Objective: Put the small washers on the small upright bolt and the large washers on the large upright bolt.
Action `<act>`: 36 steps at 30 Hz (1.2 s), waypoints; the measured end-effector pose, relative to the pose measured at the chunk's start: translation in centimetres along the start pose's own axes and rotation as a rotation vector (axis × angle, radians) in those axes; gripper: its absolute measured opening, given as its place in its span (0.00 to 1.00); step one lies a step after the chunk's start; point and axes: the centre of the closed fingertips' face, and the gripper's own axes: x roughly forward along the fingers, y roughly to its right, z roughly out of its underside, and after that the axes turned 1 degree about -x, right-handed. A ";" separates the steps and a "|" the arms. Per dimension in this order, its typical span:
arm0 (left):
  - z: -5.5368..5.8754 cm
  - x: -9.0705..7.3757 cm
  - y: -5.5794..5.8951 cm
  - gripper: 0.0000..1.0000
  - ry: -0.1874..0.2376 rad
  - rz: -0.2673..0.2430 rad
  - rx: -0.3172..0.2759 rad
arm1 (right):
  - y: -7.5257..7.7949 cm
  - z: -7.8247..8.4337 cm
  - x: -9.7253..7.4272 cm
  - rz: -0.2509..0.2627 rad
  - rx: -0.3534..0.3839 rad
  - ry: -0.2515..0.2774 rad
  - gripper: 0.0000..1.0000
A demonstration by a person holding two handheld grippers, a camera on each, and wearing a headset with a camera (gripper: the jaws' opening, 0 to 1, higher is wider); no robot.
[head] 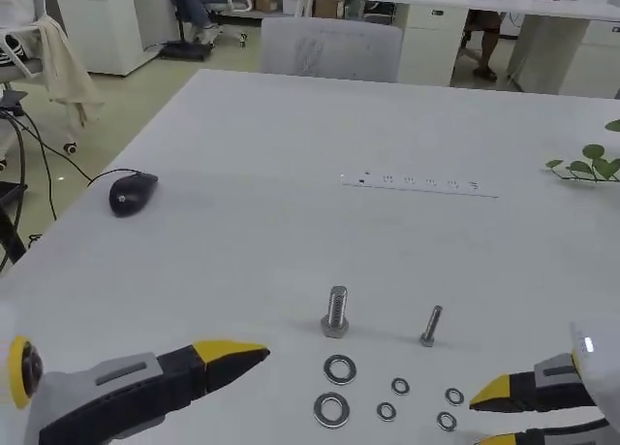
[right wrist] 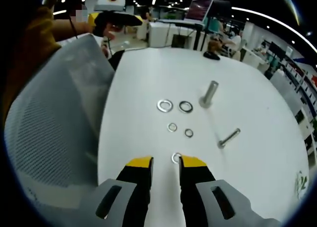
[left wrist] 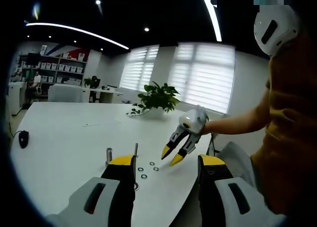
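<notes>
while right hand-held gripper [right wrist: 166,160] hangs low by small washers [right wrist: 172,126], jaws parted

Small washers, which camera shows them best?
Head view: all four small washers lie in plain sight. Right gripper view shows three, one at its jaw tips; left gripper view shows them as tiny rings.

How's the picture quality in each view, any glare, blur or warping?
Head view: even, soft light, faint shadows on the table, slightly soft. Left gripper view: window blinds glare white, fisheye bends the ceiling lights. Right gripper view: table edge curves, washers look sharp.
</notes>
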 end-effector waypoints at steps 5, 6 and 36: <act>-0.1 0.1 -0.2 0.49 0.004 -0.002 -0.001 | 0.1 -0.1 0.9 -0.039 -0.040 -0.035 0.23; -0.1 0.0 -0.2 0.49 0.003 -0.001 0.000 | 0.2 -0.1 1.0 -0.041 -0.048 -0.043 0.23; -0.2 -0.3 -0.7 0.49 0.000 -0.017 0.000 | 1.0 1.5 3.5 -0.218 -0.270 -0.251 0.23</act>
